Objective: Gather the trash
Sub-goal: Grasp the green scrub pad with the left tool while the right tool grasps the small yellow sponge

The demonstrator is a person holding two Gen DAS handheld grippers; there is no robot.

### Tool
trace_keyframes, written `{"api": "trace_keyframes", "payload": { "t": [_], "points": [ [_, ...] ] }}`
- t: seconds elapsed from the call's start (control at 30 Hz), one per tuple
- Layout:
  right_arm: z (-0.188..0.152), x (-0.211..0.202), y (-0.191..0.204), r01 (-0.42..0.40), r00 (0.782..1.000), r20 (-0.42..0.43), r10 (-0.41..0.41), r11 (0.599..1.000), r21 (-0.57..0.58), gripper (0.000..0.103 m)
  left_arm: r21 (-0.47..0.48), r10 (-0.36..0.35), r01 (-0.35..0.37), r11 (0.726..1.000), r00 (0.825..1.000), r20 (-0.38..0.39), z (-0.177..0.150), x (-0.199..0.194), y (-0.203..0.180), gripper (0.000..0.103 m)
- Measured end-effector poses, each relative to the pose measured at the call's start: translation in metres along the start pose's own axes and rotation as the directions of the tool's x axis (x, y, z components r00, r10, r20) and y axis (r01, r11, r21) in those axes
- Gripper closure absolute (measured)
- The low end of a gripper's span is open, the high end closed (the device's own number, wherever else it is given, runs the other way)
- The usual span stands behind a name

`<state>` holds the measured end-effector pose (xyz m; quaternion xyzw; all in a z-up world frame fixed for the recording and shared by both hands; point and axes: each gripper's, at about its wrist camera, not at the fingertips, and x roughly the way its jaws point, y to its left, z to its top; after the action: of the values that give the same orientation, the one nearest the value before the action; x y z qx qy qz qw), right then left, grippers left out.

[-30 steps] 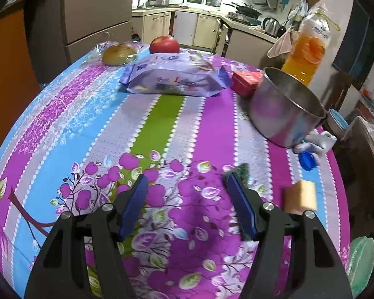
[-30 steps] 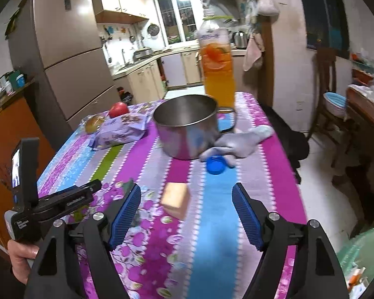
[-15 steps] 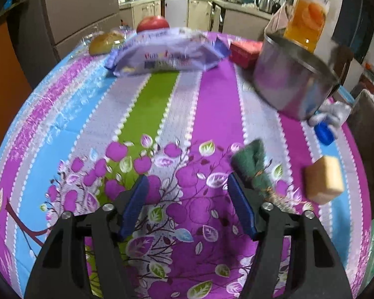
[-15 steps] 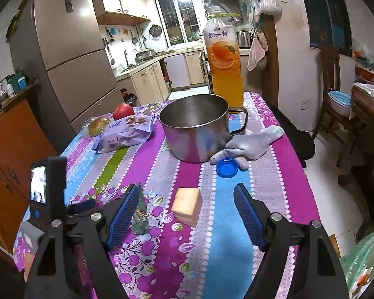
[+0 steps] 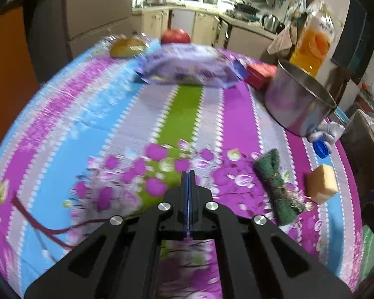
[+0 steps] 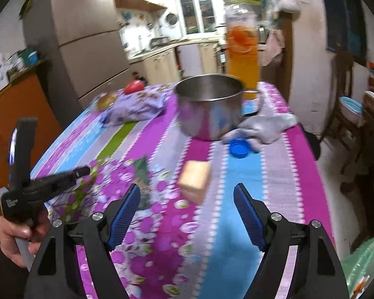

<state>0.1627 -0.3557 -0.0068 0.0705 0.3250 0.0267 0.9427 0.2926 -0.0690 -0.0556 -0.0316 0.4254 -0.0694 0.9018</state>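
Snapped together empty since before, left hand-held gripper (image 5: 188,174); right hand-held gripper (image 6: 187,199) gapes over spongy yellow block (image 6: 195,177).

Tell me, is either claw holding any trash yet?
No. The left claw is shut on nothing, and the right claw is open, above the yellow sponge.

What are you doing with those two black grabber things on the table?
A person is clearing trash off the flowery table with a grabber in each hand. The left gripper is shut with nothing between its fingers, and the green scrubber lies to its right. The right gripper is open, its fingers either side of the yellow sponge ahead but apart from it. Nothing is picked up yet.
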Motion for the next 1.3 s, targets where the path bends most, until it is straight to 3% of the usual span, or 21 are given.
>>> {"api": "trace_keyframes", "payload": {
  "t": [0.13,0.3,0.43,0.53,0.67,0.7,0.83,0.93,1.1,1.3],
  "points": [
    [0.0,0.022,0.034,-0.056,0.997,-0.05,0.052,0.996,-0.076,0.021,-0.018,-0.003,0.003,1.0,1.0,0.023,-0.004,-0.019,0.025,0.103],
    [0.0,0.032,0.039,0.157,0.987,0.038,-0.153,0.977,-0.142,0.019,-0.011,-0.01,0.011,1.0,1.0,0.012,-0.006,-0.03,0.051,0.103],
    [0.001,0.055,0.013,0.217,0.974,-0.046,-0.22,0.975,-0.051,0.02,0.035,-0.013,0.012,0.999,0.999,0.034,-0.007,-0.028,0.036,0.103],
    [0.0,0.069,0.002,0.187,0.977,-0.101,-0.186,0.982,0.0,0.031,0.057,-0.047,0.046,0.997,0.999,0.017,-0.01,-0.024,0.022,0.103],
    [-0.006,0.084,0.002,0.194,0.972,-0.137,-0.191,0.981,0.003,0.07,0.081,-0.079,0.079,0.994,0.997,-0.001,-0.011,-0.019,0.004,0.103],
    [-0.005,0.083,0.001,0.175,0.977,-0.13,-0.171,0.984,0.019,0.071,0.087,-0.102,0.103,0.991,0.995,-0.009,-0.01,-0.018,-0.004,0.103],
    [-0.007,0.055,0.0,0.155,0.987,-0.048,-0.154,0.987,0.031,0.071,0.105,-0.185,0.188,0.977,0.982,-0.036,-0.008,-0.012,-0.033,0.103],
    [-0.007,0.025,-0.01,0.172,0.985,0.006,-0.173,0.983,0.067,0.071,0.118,-0.225,0.233,0.965,0.972,-0.072,-0.005,0.001,-0.059,0.089],
    [-0.014,-0.009,-0.023,0.159,0.986,0.029,-0.162,0.982,0.1,0.071,0.126,-0.19,0.204,0.971,0.975,-0.116,-0.003,0.03,-0.096,0.079],
    [-0.026,-0.026,-0.023,0.134,0.99,0.034,-0.139,0.985,0.108,0.071,0.146,-0.144,0.163,0.976,0.981,-0.134,-0.01,0.045,-0.109,0.079]
  ]
}}
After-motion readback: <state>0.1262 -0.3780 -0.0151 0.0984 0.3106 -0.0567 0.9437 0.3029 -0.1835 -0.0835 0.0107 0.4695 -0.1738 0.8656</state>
